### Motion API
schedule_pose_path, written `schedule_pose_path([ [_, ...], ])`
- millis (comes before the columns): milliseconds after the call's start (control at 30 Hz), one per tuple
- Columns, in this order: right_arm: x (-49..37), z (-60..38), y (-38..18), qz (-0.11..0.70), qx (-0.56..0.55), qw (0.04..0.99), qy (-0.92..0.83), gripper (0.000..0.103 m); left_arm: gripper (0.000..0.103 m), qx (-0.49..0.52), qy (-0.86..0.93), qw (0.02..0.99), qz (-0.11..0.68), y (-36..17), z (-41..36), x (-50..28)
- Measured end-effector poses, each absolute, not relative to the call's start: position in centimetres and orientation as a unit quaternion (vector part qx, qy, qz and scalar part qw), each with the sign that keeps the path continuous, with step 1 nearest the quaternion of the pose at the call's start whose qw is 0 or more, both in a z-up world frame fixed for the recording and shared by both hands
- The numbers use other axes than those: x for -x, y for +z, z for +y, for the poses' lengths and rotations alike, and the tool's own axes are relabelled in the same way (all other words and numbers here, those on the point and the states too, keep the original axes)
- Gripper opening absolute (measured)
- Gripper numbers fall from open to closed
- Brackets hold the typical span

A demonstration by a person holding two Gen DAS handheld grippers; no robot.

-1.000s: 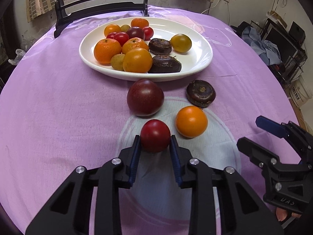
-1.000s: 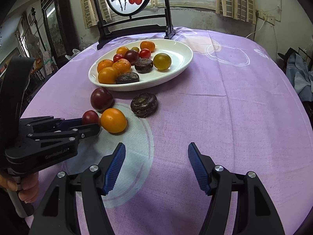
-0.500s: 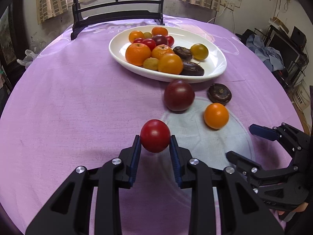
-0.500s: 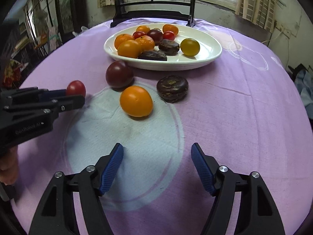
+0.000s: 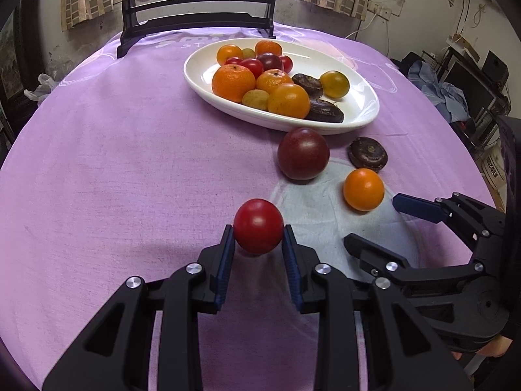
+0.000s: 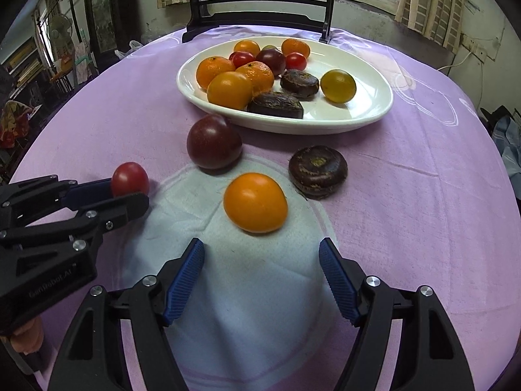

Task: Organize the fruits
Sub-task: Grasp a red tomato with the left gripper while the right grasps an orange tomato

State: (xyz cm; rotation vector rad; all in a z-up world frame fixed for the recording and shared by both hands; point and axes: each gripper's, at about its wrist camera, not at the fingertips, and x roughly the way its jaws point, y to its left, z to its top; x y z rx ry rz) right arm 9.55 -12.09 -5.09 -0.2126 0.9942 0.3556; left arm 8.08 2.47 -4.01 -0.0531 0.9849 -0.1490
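My left gripper is shut on a small red tomato, held a little above the purple cloth; the same tomato shows at the left of the right wrist view. My right gripper is open, nothing between its pads, just short of an orange tomato on the cloth. A dark purple tomato and a flat dark brown fruit lie beside it. Behind them a white oval plate holds several oranges, tomatoes and dark fruits.
A dark wooden stand with a round painted panel rises at the table's far edge. The round table is covered by a purple cloth with a pale circle under the loose fruit. Furniture and clutter stand off the right side.
My left gripper carried the red tomato leftward, away from the loose fruit. My right gripper widened a little and closed in on the orange tomato, which now sits nearer its fingers.
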Motion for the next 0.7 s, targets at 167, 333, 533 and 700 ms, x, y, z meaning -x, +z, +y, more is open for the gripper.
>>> schedule_pose_path([
  [167,-10.2,-11.1,-4.9,0.475,0.101,0.857,0.171,0.064,0.029,0.034,-0.058,0.877,0.475,-4.1,3.1,-8.2],
  [333,-10.3,-11.2,-4.9,0.467,0.093,0.863,0.169,0.053,0.029,0.031,-0.058,0.877,0.475,-4.2,3.0,-8.3],
  [533,-10.4,-11.9,-4.7,0.462,0.076,0.867,0.171,0.038,0.029,0.035,-0.052,0.879,0.474,-4.3,3.3,-8.5],
  [700,-9.4,-13.1,-3.9,0.460,0.057,0.868,0.179,0.038,0.029,0.040,-0.047,0.879,0.472,-4.3,3.5,-8.4],
])
